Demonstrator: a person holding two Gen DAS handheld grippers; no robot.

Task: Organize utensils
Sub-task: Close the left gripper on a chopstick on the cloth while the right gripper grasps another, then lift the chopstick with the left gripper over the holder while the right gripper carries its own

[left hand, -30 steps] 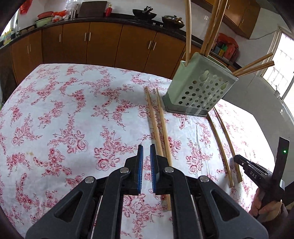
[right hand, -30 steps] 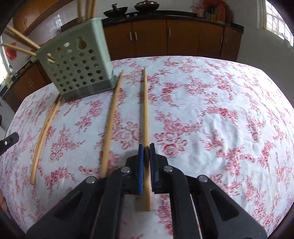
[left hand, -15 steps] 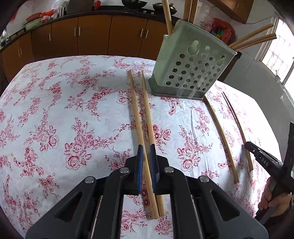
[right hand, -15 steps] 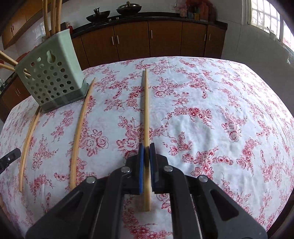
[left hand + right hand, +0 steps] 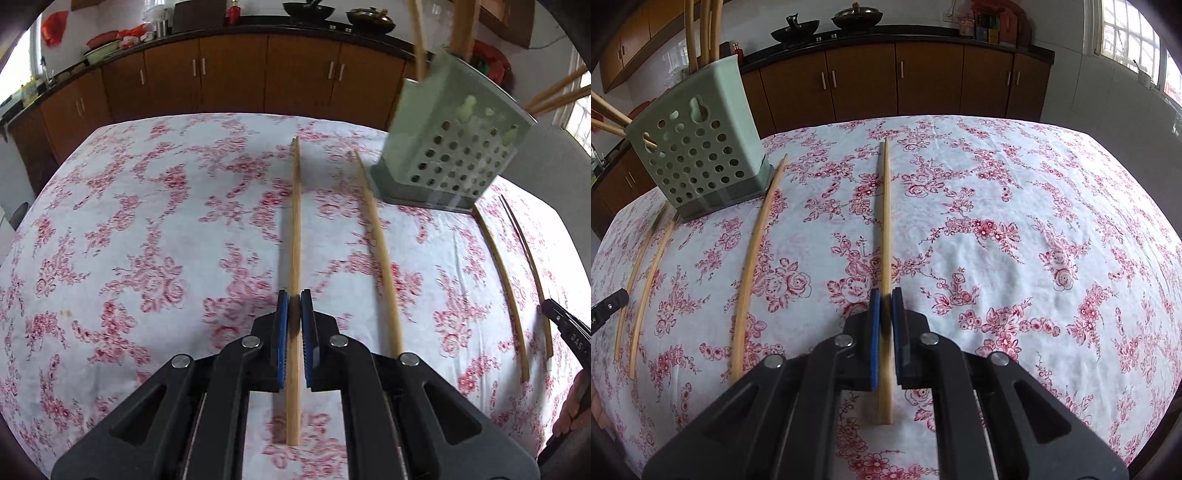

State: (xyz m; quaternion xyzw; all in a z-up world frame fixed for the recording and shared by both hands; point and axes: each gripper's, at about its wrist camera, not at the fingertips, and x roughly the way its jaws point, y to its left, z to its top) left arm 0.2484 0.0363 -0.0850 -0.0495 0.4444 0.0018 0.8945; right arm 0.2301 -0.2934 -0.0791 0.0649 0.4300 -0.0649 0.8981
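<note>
Since 0.5 s ago, your left gripper [image 5: 294,308] has separated 1 pale wooden chopstick [image 5: 295,236] from its neighbour; both grippers now pinch 1 chopstick each between their fingers. 4 remain outside the perforated green plastic holder [image 5: 698,155], which already holds several; right gripper [image 5: 885,306] pinches its stick [image 5: 886,221].

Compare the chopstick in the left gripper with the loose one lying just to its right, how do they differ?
The left gripper is shut on the held chopstick, while the loose chopstick lies free on the tablecloth. In the left wrist view the held chopstick runs straight away from the camera; the loose chopstick slants, its far tip near the green holder. Both are plain, light wood.
</note>
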